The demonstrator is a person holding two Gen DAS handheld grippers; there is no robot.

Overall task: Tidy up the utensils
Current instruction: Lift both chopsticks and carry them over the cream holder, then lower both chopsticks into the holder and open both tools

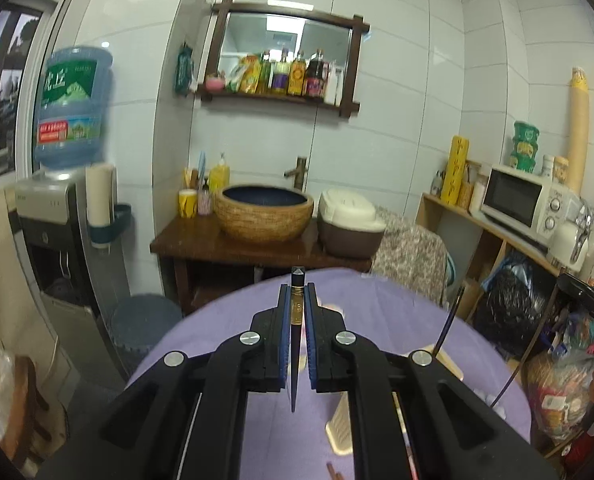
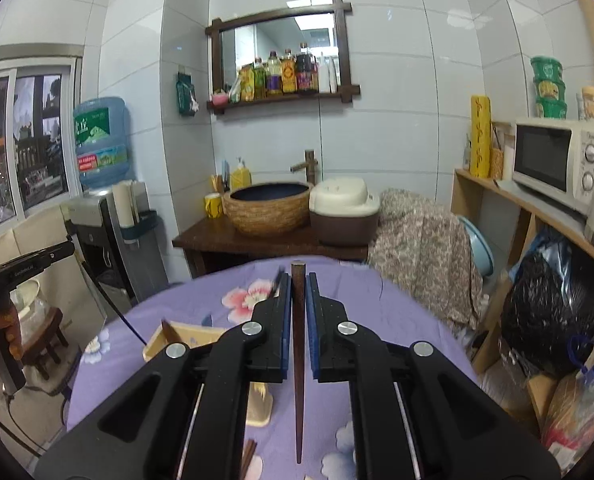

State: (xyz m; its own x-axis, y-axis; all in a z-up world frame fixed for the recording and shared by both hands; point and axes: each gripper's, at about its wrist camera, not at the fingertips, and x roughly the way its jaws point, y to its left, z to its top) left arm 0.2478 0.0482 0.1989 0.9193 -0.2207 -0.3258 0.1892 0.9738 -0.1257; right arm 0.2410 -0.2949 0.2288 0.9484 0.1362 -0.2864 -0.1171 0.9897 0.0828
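Chopsticks clamped in both grippers hang above a round tabletop [image 2: 377, 312] draped in purple floral cloth. From the left wrist camera, the left gripper [image 1: 297, 292] has its jaws narrowed tight on a black chopstick [image 1: 295, 344] with a gold band, blunt end toward 12 o'clock, tapered tip toward 6 o'clock and clear of the cloth. At 3 o'clock in that view the other gripper's dark body crowds the frame edge. From the right wrist camera, the right gripper [image 2: 297, 284] pinches a brown wooden chopstick [image 2: 298, 380] the same way, point down. A pale wooden tray [image 2: 193, 336] lies on the cloth at 9 o'clock of those jaws, partly hidden behind them. Beyond the tabletop's far rim at 12 o'clock, a narrow gap separates it from a dark wooden stand bearing a woven basin [image 2: 267, 208]; open shelving closes in at 3 o'clock.
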